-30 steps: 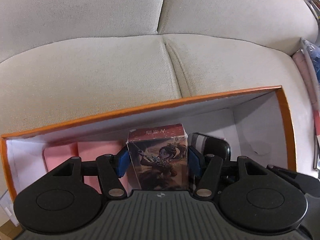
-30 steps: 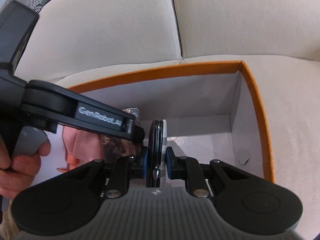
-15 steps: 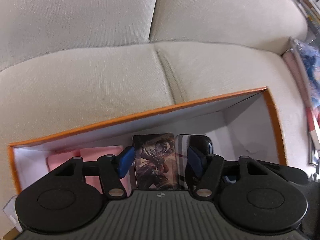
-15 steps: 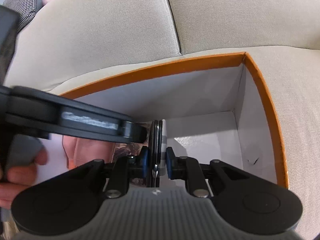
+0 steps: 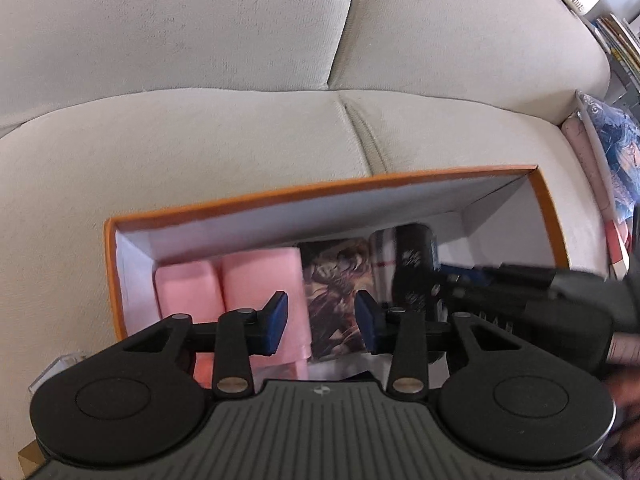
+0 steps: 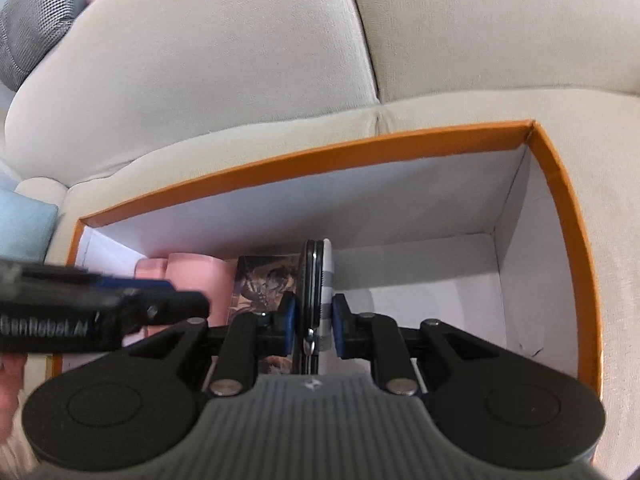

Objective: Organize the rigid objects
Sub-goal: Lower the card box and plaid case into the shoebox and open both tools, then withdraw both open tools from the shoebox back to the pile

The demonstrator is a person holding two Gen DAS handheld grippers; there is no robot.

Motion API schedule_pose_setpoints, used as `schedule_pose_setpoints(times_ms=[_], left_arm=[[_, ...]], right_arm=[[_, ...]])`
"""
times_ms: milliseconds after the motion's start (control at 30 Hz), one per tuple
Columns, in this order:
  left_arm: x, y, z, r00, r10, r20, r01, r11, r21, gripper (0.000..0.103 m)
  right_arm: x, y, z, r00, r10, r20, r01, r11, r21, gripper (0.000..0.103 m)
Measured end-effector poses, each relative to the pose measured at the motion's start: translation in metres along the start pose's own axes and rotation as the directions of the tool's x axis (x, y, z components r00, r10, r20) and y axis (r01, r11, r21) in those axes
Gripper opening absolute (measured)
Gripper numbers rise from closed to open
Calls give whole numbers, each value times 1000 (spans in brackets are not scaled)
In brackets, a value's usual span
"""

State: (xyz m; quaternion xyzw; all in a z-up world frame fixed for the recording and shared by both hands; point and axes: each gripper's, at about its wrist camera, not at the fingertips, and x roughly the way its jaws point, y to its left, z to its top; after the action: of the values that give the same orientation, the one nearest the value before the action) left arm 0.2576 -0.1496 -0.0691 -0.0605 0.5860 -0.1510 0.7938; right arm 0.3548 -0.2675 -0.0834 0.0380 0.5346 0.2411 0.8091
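Observation:
An orange-rimmed white box (image 5: 320, 192) sits on a beige sofa. Inside stand two pink blocks (image 5: 224, 288), an illustrated card box (image 5: 336, 280) and a black-and-white flat case (image 5: 412, 264). My left gripper (image 5: 322, 316) is open and empty, raised above the card box. My right gripper (image 6: 312, 320) is shut on the flat case (image 6: 316, 276), holding it upright on edge next to the card box (image 6: 264, 280) inside the box (image 6: 320, 152). The pink blocks (image 6: 192, 272) show partly behind the left gripper's arm.
Beige sofa seat and back cushions (image 5: 240, 80) surround the box. Books and printed items (image 5: 612, 152) lie at the sofa's right end. A grey cushion (image 6: 36, 16) and a light blue cushion (image 6: 24, 232) are at the left.
My left gripper let go of the card box, opened and drew back upward; the card box now stands in the box. My right gripper stays shut on the flat case.

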Motion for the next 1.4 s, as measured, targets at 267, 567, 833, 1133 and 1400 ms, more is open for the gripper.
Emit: schedule_pose_setpoints(times_ms=[267,567,833,1133,1400], left_arm=[[-3,-2,-12,998,36,49,-37,999,17,46],[-11,-1,-18,997,25,68,-26,1000,10,46],[-13,5,-20,997,22,72,-23,1000,3,46],[-17,7,-20,997,24,74,-24,1000,-7,46],[-16,9,-22,997,19,71,-18,1000,-13,46]], right_arm=[[15,2,12,987,-156,-35,148,976,-162,33],[21,8,9,966,-256,-38,237,933,-270,37],[11,1,-21,961,-235,-146,184,936,-299,62],[21,1,-23,953,-254,-166,186,920,-344,59],[6,8,-24,954,-281,-103,226,903,-366,63]])
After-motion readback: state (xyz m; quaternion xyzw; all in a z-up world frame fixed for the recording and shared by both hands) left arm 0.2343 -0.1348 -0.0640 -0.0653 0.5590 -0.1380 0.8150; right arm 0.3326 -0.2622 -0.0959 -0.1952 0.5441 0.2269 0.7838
